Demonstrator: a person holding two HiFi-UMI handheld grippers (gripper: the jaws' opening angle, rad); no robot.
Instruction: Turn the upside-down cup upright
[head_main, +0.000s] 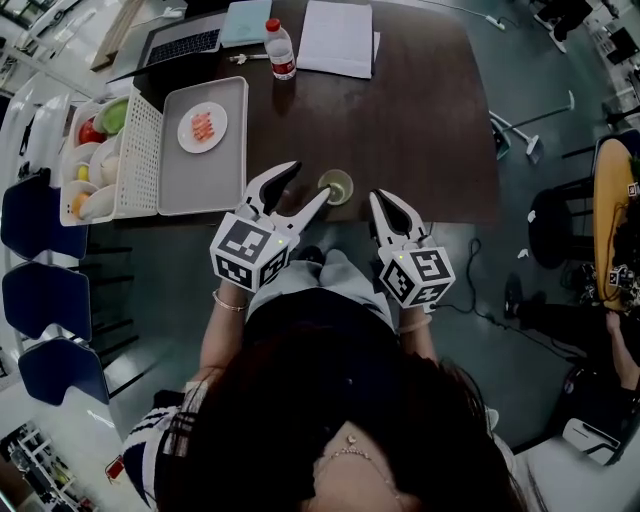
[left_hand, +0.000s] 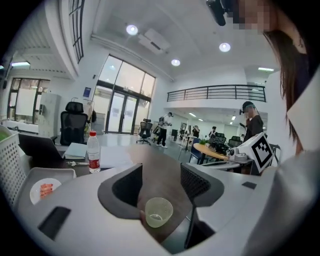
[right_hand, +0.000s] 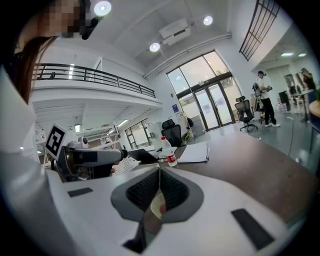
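Sitting mouth-up at the near edge of the table (head_main: 420, 120), the cup (head_main: 335, 186) looks light, thin, crushable; take the sidewall gently. Left gripper (head_main: 308, 183) jaws apart, not pressing it; right gripper (head_main: 380, 200) closed, empty

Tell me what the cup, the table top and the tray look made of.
Cup: probably thin translucent plastic; pale greenish, with a hazy, see-through wall.
Table: dark brown wood or wood-look laminate, smooth with a dull sheen; which one is unclear.
Tray: light grey and matte, with a rounded moulded rim; likely plastic.
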